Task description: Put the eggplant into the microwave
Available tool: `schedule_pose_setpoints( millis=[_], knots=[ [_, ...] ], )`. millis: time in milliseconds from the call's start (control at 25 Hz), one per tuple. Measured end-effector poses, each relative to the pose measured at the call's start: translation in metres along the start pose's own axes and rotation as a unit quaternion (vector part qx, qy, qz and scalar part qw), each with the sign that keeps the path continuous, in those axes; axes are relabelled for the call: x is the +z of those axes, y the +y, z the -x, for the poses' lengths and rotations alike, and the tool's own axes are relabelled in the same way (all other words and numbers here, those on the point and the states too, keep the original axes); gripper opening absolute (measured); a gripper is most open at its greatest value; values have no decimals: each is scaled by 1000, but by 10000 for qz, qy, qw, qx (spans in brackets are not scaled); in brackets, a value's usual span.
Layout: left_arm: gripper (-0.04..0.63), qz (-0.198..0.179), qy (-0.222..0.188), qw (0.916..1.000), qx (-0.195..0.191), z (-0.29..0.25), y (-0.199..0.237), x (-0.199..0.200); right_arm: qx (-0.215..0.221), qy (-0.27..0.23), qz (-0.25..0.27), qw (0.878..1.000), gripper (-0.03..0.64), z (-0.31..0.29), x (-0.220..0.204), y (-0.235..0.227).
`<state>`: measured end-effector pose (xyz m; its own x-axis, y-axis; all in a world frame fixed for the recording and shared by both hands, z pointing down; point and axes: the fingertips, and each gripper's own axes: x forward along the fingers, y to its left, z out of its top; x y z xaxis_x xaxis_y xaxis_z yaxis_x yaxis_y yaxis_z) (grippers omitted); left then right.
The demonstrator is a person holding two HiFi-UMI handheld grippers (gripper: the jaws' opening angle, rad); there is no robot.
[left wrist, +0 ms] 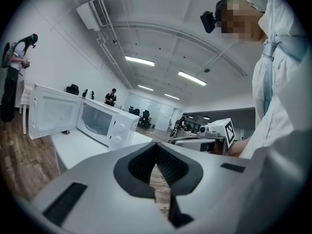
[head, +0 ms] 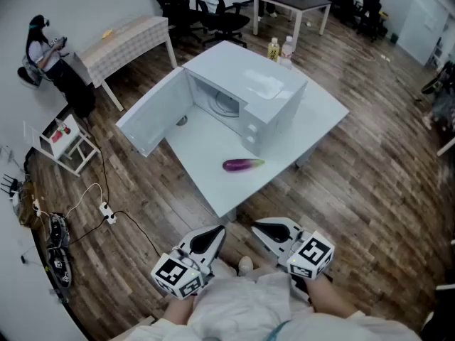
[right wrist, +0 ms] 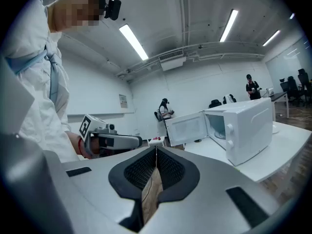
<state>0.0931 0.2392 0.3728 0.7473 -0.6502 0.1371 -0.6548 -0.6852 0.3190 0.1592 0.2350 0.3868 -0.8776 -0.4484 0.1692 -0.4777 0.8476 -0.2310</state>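
A purple eggplant (head: 242, 165) with a green stem lies on the white table (head: 323, 112), just in front of the white microwave (head: 249, 98). The microwave door (head: 153, 119) stands swung wide to the left, and the cavity with its turntable shows. My left gripper (head: 217, 233) and right gripper (head: 259, 227) hover side by side near my body, off the table's near corner, both shut with nothing in them. The left gripper view has its jaws (left wrist: 156, 147) closed, with the microwave (left wrist: 100, 123) beyond. In the right gripper view its jaws (right wrist: 156, 151) are closed too. The eggplant is hidden in both gripper views.
Two bottles (head: 280, 49) stand on the table behind the microwave. A person (head: 48, 57) stands at the far left beside a checkered table (head: 128, 38). A small white rack (head: 67, 142) and cables (head: 106, 212) sit on the wooden floor at left. Office chairs line the back.
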Motion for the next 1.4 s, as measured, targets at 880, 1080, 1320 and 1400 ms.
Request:
schedule_pose_setpoints(
  millis=[880, 1080, 1320, 1400],
  knots=[
    [2, -12, 154, 9999, -5, -14, 5, 4, 118, 59, 54, 9999, 38, -5, 2, -21],
    [2, 44, 168, 9998, 43, -9, 21, 2, 71, 213, 178, 9996, 38, -15, 1, -34],
    [2, 130, 122, 9998, 13, -15, 56, 8, 47, 603, 567, 9966, 69, -38, -5, -55],
    [2, 135, 124, 9998, -41, -19, 70, 13, 28, 824, 635, 9946, 126, -49, -10, -64]
  ],
)
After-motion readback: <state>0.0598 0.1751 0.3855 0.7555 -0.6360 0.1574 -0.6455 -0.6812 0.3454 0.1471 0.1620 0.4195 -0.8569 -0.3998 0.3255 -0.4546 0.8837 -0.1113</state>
